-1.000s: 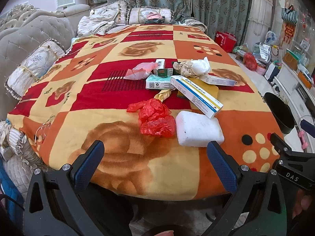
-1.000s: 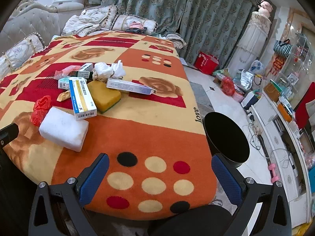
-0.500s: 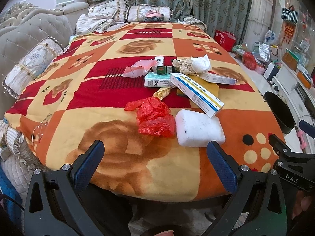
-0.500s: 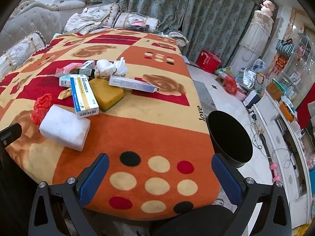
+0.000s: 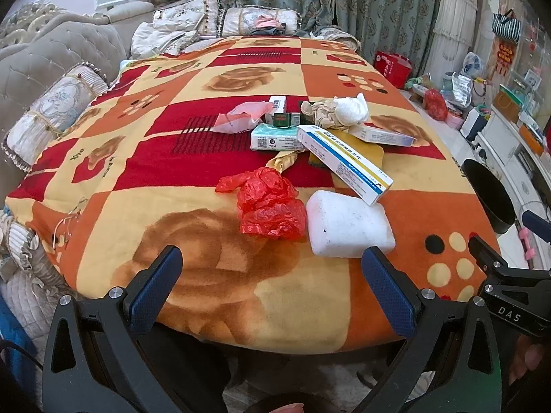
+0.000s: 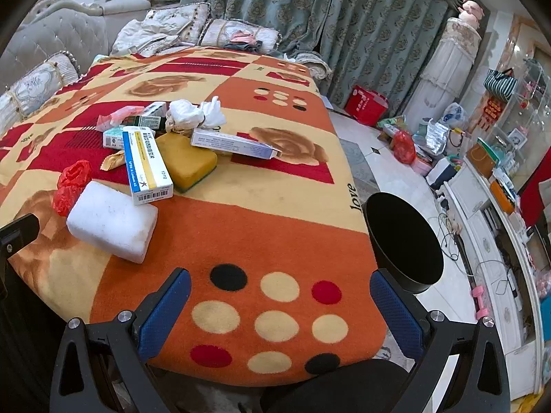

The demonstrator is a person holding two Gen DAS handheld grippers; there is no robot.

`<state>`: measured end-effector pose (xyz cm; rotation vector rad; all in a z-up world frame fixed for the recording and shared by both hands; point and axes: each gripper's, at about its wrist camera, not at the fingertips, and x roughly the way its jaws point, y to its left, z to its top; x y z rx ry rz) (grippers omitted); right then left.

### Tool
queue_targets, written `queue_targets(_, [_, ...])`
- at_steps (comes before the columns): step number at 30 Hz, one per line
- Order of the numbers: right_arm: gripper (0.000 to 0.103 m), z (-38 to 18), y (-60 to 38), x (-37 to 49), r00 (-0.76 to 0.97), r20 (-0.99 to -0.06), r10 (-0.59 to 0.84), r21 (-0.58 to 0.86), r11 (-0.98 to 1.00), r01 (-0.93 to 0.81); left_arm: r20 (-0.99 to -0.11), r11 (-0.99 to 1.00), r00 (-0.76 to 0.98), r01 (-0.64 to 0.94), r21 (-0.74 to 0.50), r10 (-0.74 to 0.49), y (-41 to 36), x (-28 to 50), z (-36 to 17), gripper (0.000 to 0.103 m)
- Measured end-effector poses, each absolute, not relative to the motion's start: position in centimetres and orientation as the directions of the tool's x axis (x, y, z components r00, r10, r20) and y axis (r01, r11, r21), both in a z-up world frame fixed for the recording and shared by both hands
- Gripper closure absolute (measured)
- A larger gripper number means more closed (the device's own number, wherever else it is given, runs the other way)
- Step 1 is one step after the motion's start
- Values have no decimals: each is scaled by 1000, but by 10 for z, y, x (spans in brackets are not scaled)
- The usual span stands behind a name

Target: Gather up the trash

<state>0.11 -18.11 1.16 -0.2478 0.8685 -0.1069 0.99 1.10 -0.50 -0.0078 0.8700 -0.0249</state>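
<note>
The left claw (image 5: 272,285) hangs wide open at the near edge of the desk (image 5: 220,296), its blue-padded fingers (image 5: 155,287) spread and holding nothing. Just beyond it, at about 12 o'clock, lies a crumpled red plastic bag (image 5: 270,204), and touching that bag's 3 o'clock side sits a white foam block (image 5: 347,223). Farther out at 1 o'clock a long blue-and-yellow box (image 5: 344,163) rests tilted, with one end over the foam block and the other over a yellow sponge (image 5: 370,149). Behind these, toward 12 o'clock, sits a pale green packet (image 5: 275,139), a small dark green box (image 5: 285,119), a pink wrapper (image 5: 241,117) and a wad of white and beige tissue (image 5: 339,112). A flat white box (image 5: 382,136) lies at 1 o'clock beside the tissue.

The right claw (image 6: 280,308) is likewise fully open and empty, hovering over the spotted corner of the orange patterned blanket (image 6: 268,241) that covers the desk. At 2 o'clock from it, off the desk's edge and lower down, stands a black round bin (image 6: 404,241) with its mouth facing up. The trash pile sits at 10 to 11 o'clock from this claw, the foam block nearest. A grey tufted sofa (image 5: 51,58) borders the desk at 9 o'clock, and green curtains (image 6: 282,7) hang at 12.
</note>
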Motion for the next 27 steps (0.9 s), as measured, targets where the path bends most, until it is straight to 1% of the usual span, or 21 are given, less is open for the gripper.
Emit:
queue_targets(17, [0,12,-181,1,644,-741,-191,-257,966,-8,-766,1000,643,28,-10,-26,10,12,-6,0])
queue_targets(19, [0,13,-181,1,645,-743,-175,-240,971,-13,-766,999,642,37,0,-24,8,12,-6,0])
queue_targets(22, [0,18,-181,-4,667,-739,-93,-165,985,-45,-767,999,641,45,10,-22,8,12,-7,0])
queue_targets(23, [0,21,-179,-6,677,-733,-60,-138,989,-62,-769,999,639,48,10,-23,7,11,-7,0])
queue_targets(27, [0,28,-173,-13,712,-702,0,-102,990,-101,-776,999,630,45,-9,-36,10,11,-10,0])
